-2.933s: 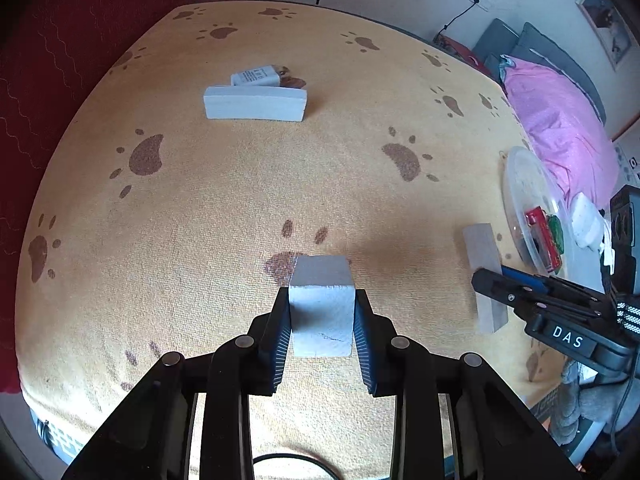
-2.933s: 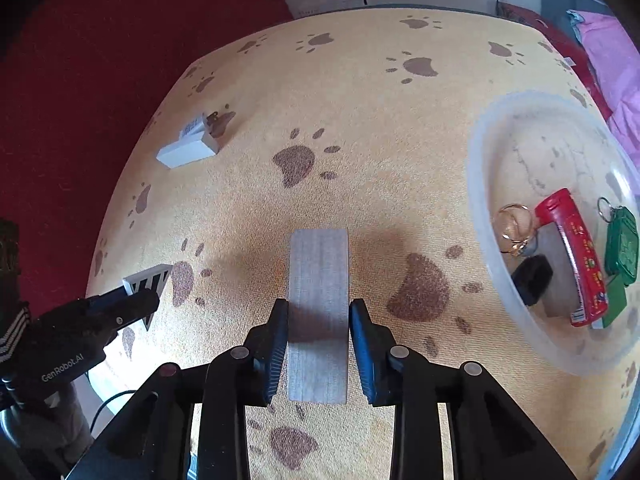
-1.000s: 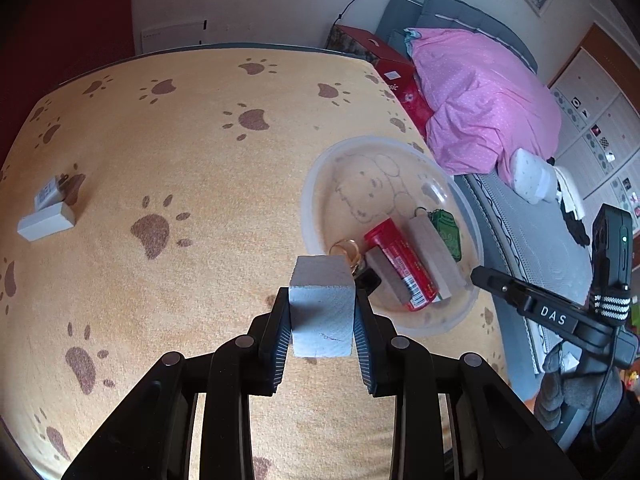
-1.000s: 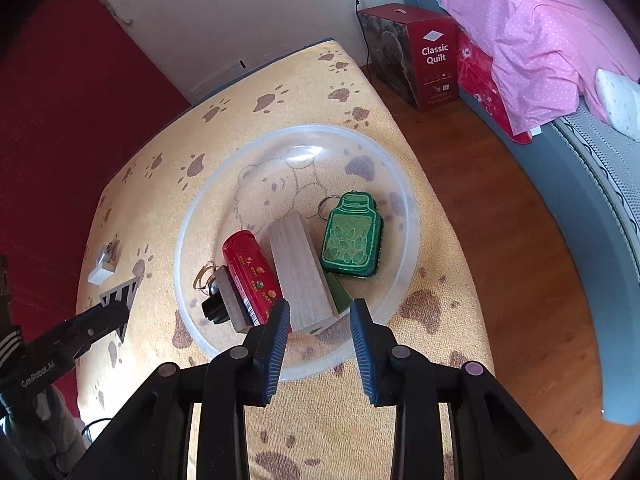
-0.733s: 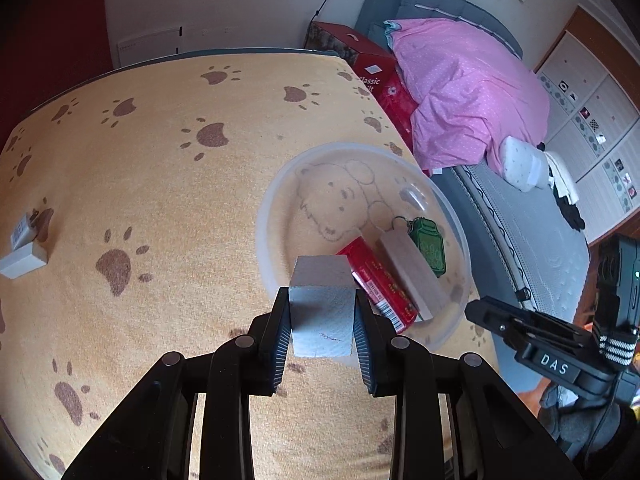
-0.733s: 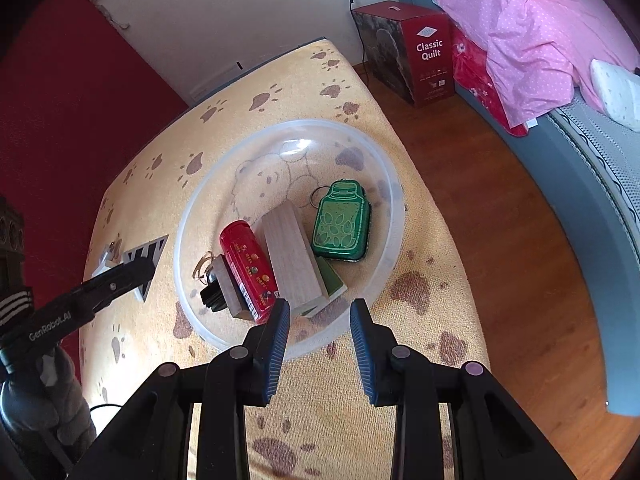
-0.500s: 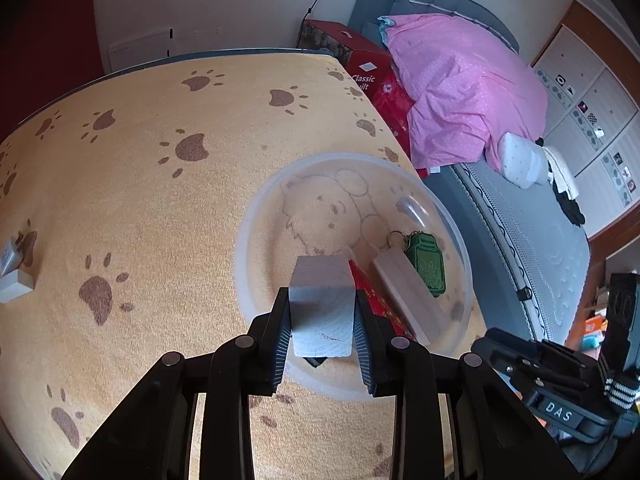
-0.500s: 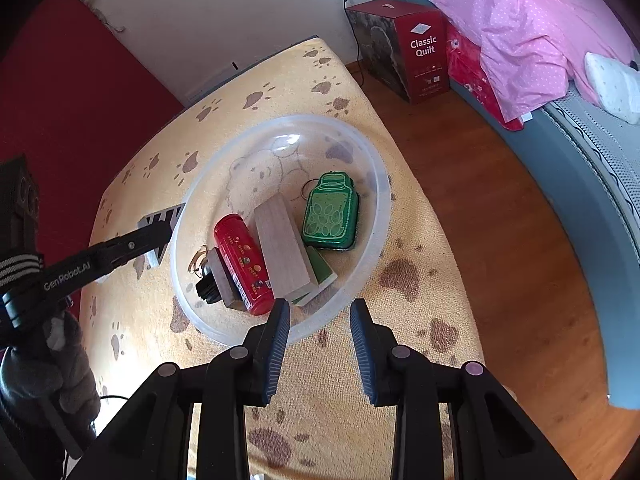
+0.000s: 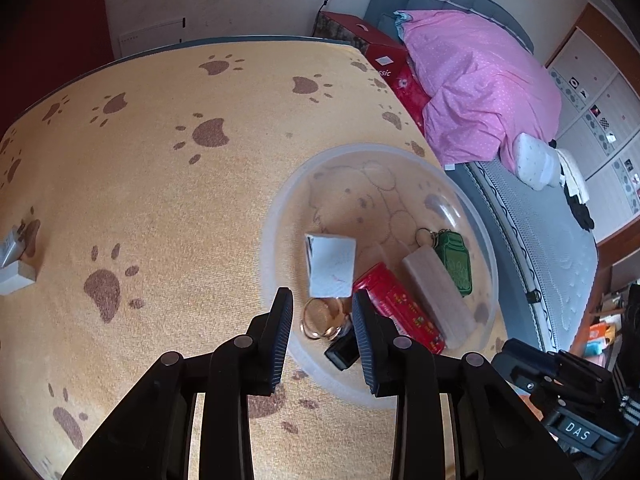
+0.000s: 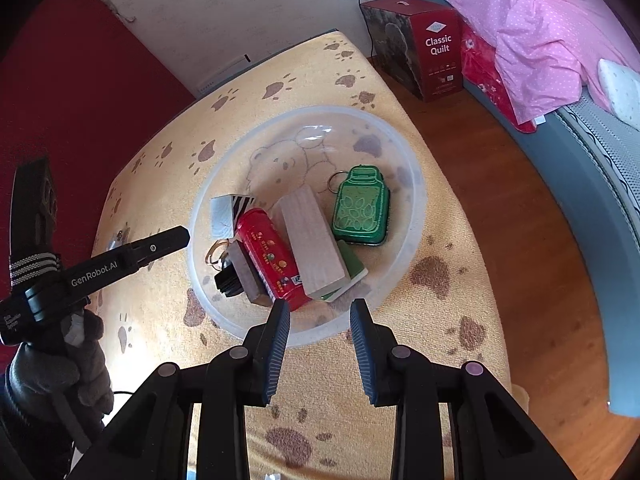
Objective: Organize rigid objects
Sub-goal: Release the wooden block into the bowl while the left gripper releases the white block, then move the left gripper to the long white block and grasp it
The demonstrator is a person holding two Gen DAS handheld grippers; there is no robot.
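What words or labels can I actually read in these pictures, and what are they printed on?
"Classic Quilt": red box on the floor by the bed.
"GenRobot.AI": arm of the left gripper.
"DAS": side of the right gripper.
Print on the red tin in the clear bowl: too small to read.

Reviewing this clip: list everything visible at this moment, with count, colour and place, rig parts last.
clear bowl: 1, transparent plastic, on the paw-print blanket.
grey block: 1, pale grey with a striped face, in the bowl's left part.
wooden block: 1, light wood, mid bowl, lying over other items.
red tin: 1, red, left of the wooden block.
green tin: 1, green with a key ring, right side of the bowl.
gold rings: gold, near the bowl's near-left rim; count unclear.
black item: 1, black, near rim.
white boxes: 2, far left on the blanket.
paw-print blanket: 1, yellow.
quilt box: 1, red, on the floor.
pink duvet: 1, on the bed.
left gripper: open, empty.
right gripper: open, empty.
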